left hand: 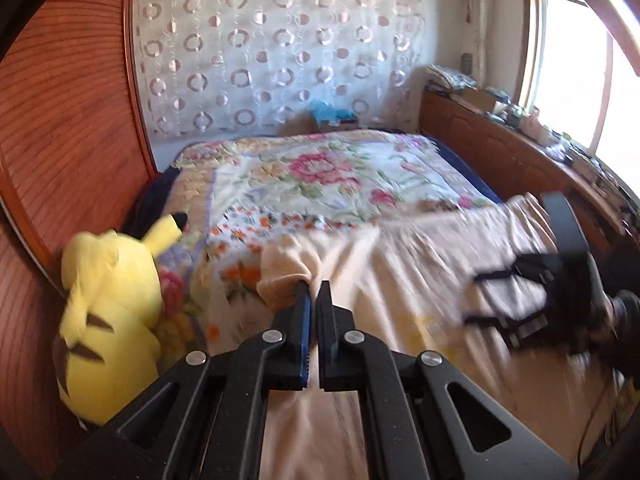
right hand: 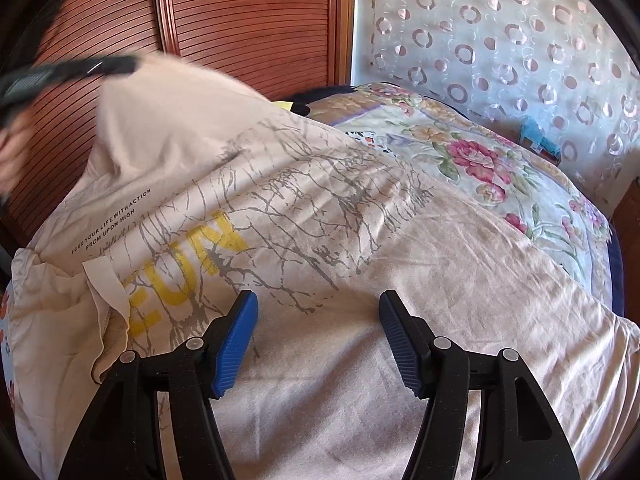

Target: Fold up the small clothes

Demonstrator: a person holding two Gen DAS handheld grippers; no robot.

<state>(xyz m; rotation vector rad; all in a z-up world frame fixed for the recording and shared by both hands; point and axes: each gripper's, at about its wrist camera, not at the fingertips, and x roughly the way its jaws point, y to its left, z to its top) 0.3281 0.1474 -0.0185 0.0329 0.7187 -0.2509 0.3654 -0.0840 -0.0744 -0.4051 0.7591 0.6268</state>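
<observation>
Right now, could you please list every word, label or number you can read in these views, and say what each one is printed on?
"FUSE YOUR LIFE WITH ACTION" – small black print on the beige T-shirt.
"FROM UPON HIGH" – the second black line just beneath it, same shirt.
"EUN" – large yellow letters on the shirt; the first letter is partly hidden by a fold, so it may be another letter.
A fainter line under the black text is too blurred to read.
Nothing legible in the left wrist view.

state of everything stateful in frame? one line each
left gripper: shut on shirt, lifting a bunched corner
right gripper: open, over the shirt, gripping nothing
shirt: spread on the bed, print up, wrinkled, one corner raised
quilt: spread flat
plush: on the bed against the wooden panel, tilted
</observation>
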